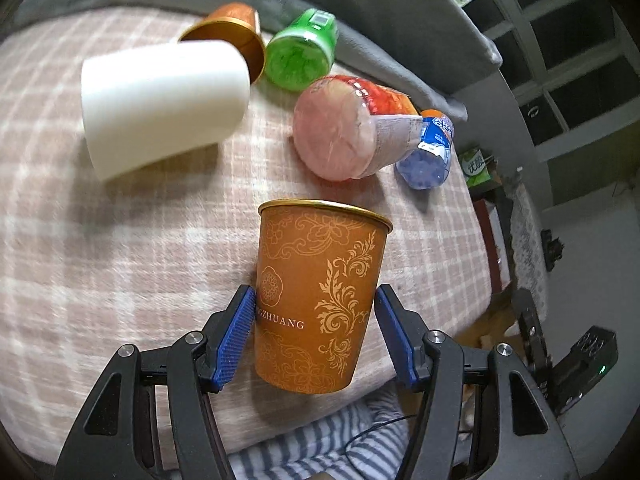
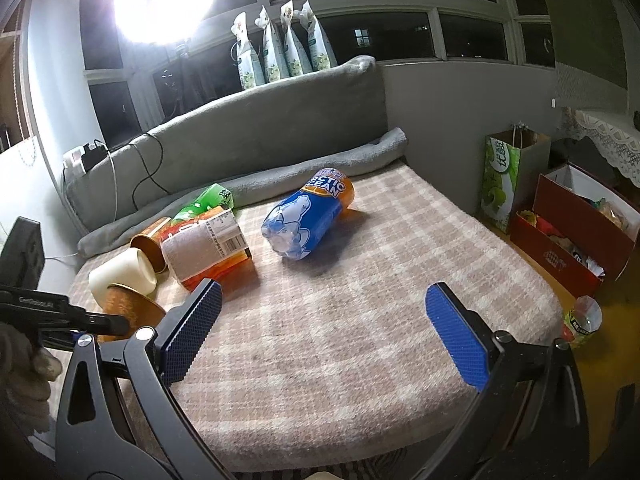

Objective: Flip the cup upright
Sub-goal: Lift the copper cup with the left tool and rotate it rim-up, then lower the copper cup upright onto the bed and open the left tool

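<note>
Your left gripper (image 1: 316,332) brackets the upright orange paper cup (image 1: 320,300), pads barely apart from it: light, crushable, best held mid-wall; your right gripper (image 2: 324,332) gapes empty.

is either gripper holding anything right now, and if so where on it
The left gripper brackets the orange cup at its lower sidewall; the left pad touches, the right shows a slight gap, so a firm hold cannot be told. The right gripper is open and empty.

The cup (image 1: 320,300) is orange-brown with gold floral scrollwork and a gold rim. Another cup (image 1: 160,104) is plain white. The bed cover (image 1: 100,260) is pink-beige with a white plaid pattern. One bottle (image 1: 302,52) is green; another bottle (image 2: 306,216) has a blue-and-white label. The fingers (image 1: 236,340) carry blue ridged pads.
</note>
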